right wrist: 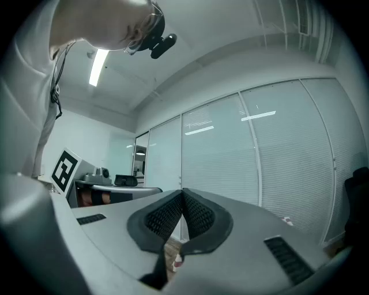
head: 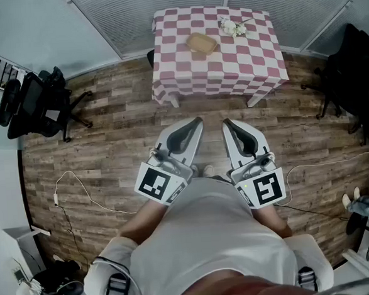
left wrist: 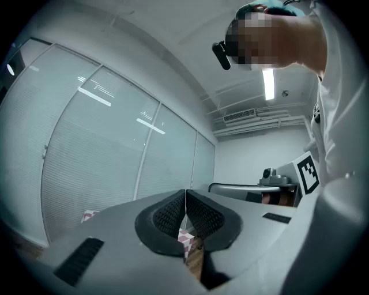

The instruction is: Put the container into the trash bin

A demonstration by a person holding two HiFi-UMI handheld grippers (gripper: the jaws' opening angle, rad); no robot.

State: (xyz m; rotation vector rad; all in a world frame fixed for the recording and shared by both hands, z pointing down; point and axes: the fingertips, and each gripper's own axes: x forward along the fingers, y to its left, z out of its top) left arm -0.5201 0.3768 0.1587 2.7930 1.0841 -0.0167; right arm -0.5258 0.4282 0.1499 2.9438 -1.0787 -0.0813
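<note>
Far ahead of me stands a checked-cloth table, white flowers towards its right; a black office chair sits left.

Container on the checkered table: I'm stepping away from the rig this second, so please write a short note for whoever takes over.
Left claw: shut, empty, held level in front of the person.
Right claw: shut, empty, level beside the left one.
Container: lies on the checkered table near the white flowers, across the wood floor from the person.
Trash bin: cannot be made out in any view.
Done: nothing yet; the container is untouched.
Left: go to the table, grasp the container, find the bin and put it in.
</note>
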